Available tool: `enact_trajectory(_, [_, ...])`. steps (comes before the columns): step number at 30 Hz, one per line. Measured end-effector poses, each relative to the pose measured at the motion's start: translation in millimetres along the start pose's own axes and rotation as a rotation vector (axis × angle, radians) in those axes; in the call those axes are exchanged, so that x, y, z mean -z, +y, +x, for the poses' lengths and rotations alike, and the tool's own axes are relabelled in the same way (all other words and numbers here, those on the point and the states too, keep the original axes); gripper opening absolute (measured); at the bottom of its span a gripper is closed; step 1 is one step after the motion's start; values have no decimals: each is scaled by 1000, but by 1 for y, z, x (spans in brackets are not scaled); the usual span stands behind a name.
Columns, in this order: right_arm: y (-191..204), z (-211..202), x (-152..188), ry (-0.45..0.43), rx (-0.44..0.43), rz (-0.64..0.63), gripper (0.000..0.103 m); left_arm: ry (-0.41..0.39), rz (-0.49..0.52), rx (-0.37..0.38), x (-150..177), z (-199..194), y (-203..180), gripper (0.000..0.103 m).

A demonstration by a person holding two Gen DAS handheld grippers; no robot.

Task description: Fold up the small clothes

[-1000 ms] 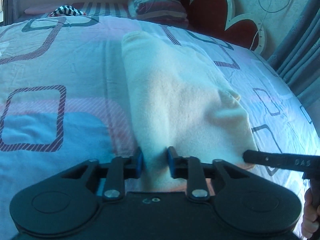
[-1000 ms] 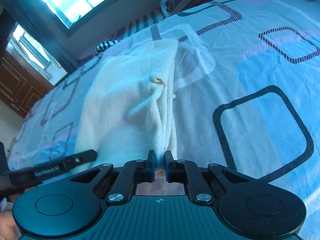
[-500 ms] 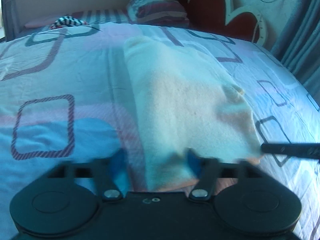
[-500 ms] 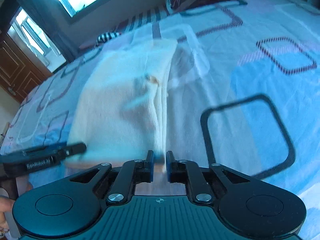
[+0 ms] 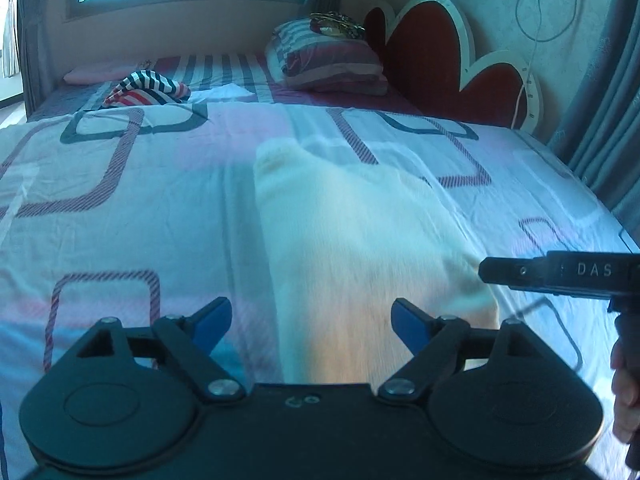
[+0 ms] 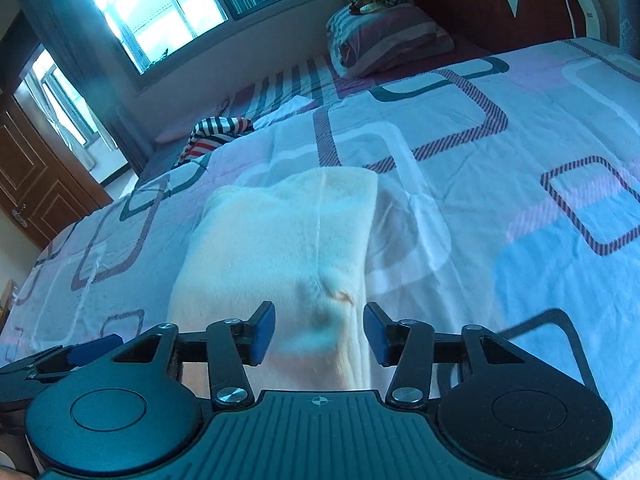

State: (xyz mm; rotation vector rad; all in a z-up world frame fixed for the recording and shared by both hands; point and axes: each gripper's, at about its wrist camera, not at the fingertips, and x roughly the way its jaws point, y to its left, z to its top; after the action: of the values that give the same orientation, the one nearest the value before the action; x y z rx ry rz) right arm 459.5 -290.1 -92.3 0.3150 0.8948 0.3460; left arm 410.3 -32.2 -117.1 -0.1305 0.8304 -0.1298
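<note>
A cream folded garment lies flat on the patterned bedspread, running away from me. My left gripper hovers over its near edge, its jaws opening wide, blue pads clear of the cloth. In the right wrist view the same garment shows a seam down its middle. My right gripper hangs above the near right corner, its jaws opening, nothing pressed between the pads. The right gripper's finger shows at the right of the left wrist view, with a hand below it.
A striped garment lies crumpled at the far left of the bed. A striped pillow rests against a red heart-shaped headboard. Grey curtains hang on the right; a window and wooden door stand beyond the bed.
Both grippers let go of the garment's near edge and opened. Both pulled back and rose a little, so the garment now lies free on the bed.
</note>
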Motion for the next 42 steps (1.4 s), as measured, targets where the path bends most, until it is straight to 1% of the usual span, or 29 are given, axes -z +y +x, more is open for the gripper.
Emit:
enact_trajectory(1, [2, 3, -3, -4, 3, 0, 64, 4, -4, 2, -4, 4, 0, 86])
enact_trajectory(2, [3, 6, -5, -9, 7, 0, 66, 7, -11, 3, -8, 8, 1, 86])
enact_trajectory(5, [3, 16, -12, -11, 11, 2, 66, 18, -51, 16, -19, 21, 5, 86])
enact_trajectory(7, [-1, 24, -16, -3, 9, 36, 67, 29, -80, 30, -25, 32, 9, 86])
enact_trajectory(9, [-8, 32, -19, 6, 6, 75, 70, 48, -109, 38, -31, 43, 14, 86])
enact_trajectory(11, [-16, 43, -23, 18, 9, 108, 80, 76, -140, 62, -34, 56, 19, 86])
enact_trajectory(12, [-20, 48, -24, 22, 5, 123, 80, 95, -152, 78, -34, 64, 22, 86])
enact_trajectory(14, [-30, 58, -24, 45, -23, 159, 81, 134, -191, 112, -30, 78, 30, 86])
enact_trajectory(15, [-35, 64, -23, 65, -47, 184, 81, 150, -221, 137, -27, 84, 35, 88])
enact_trajectory(16, [-39, 70, -22, 83, -65, 204, 81, 150, -249, 158, -23, 88, 40, 89])
enact_trajectory(17, [-45, 77, -19, 97, -87, 228, 80, 135, -256, 176, -21, 88, 42, 88])
enact_trajectory(18, [-48, 79, -17, 91, -111, 235, 80, 131, -245, 182, -21, 88, 42, 88])
enact_trajectory(19, [-49, 79, -15, 74, -137, 220, 80, 126, -232, 185, -20, 88, 41, 87])
enact_trajectory(20, [-50, 79, -14, 68, -149, 205, 80, 120, -225, 189, -19, 88, 40, 84])
enact_trajectory(21, [-49, 79, -13, 66, -156, 195, 75, 115, -228, 195, -18, 87, 40, 75])
enact_trajectory(22, [-48, 79, -12, 70, -163, 182, 54, 115, -234, 208, -18, 87, 39, 67])
enact_trajectory(23, [-48, 81, -11, 88, -178, 180, 50, 120, -241, 216, -19, 86, 38, 61])
enact_trajectory(24, [-47, 80, -11, 82, -177, 185, 48, 116, -247, 211, -20, 85, 36, 55])
enact_trajectory(25, [-47, 79, -11, 82, -177, 186, 39, 113, -250, 210, -21, 84, 35, 52])
enact_trajectory(26, [-48, 78, -11, 84, -186, 200, 33, 107, -251, 202, -22, 83, 33, 49])
enact_trajectory(27, [-47, 76, -12, 78, -187, 206, 32, 98, -246, 193, -23, 80, 30, 45])
enact_trajectory(30, [-29, 64, -14, 31, -156, 133, 30, 61, -210, 171, -25, 69, 24, 39])
enact_trajectory(34, [-10, 49, -17, 2, -191, 94, 30, 22, -208, 156, -28, 47, 32, 39])
enact_trajectory(37, [13, 40, -18, -9, -230, 61, 30, -8, -214, 132, -30, 21, 47, 39])
enact_trajectory(42, [78, 43, -11, -11, -301, 27, 30, -51, -225, 77, -27, -25, 92, 39])
